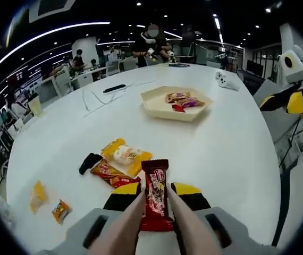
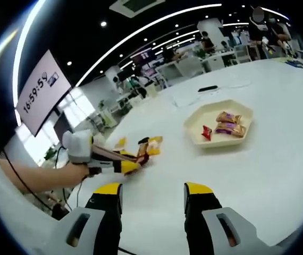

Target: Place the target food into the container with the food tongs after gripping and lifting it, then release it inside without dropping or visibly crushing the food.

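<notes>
Red snack packet [image 1: 156,194], held between the tan tong arms [image 1: 127,223] of the left gripper [image 1: 157,204], just above the white table [image 1: 236,154]; clamped along both long edges, long axis running straight away from the camera toward the tray, far end up at the top, near end down between the tongs; probably light, foil-slick, crinkly, with something crushable inside, so best pinched mid-length on the flat sides with only enough squeeze to stop slipping. Further left on the table: two small orange sweets [image 1: 39,195], a black item [image 1: 89,162], a yellow-and-white packet [image 1: 126,154], a red-orange packet [image 1: 110,174] lying just beside the held one. Beyond, toward the right: cream tray [image 1: 154,109] well apart, already holding several wrapped snacks [image 1: 182,101]. Seen from the right gripper view: left gripper [image 2: 133,166] among the loose packets, a hand [image 2: 82,171] behind it, tray [image 2: 196,135] to its right; right gripper [image 2: 152,204] spread wide, empty, hovering over bare table.
</notes>
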Motion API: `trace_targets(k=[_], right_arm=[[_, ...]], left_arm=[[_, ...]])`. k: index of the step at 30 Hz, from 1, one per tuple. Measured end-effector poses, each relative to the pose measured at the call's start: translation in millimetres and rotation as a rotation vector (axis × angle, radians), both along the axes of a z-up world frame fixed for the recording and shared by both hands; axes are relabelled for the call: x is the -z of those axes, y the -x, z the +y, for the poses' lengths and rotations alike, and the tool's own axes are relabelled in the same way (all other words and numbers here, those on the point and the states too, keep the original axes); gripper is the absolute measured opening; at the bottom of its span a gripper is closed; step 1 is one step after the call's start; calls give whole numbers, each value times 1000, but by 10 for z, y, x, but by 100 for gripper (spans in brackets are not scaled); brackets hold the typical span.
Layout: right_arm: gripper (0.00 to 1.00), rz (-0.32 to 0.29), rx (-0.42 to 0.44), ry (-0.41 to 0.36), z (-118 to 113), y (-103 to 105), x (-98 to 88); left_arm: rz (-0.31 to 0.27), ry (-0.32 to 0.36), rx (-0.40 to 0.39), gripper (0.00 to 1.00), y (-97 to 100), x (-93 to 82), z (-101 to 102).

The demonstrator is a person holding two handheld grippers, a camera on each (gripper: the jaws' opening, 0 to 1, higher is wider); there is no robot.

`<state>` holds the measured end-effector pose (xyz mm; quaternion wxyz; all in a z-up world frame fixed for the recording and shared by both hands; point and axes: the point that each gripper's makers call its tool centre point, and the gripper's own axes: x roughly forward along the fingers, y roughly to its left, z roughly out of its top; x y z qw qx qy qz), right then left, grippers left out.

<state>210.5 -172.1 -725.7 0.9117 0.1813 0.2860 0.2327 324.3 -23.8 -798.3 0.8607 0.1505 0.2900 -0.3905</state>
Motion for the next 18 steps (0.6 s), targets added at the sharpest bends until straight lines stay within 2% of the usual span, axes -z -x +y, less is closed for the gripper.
trace_targets(k=[10, 18], right_arm=[[46, 2, -33, 3, 111, -18, 0], [46, 7, -48, 1, 168, 3, 16]], left_arm=[[-5, 25, -19, 20, 48, -82, 54], [-14, 54, -25, 20, 81, -223, 63]])
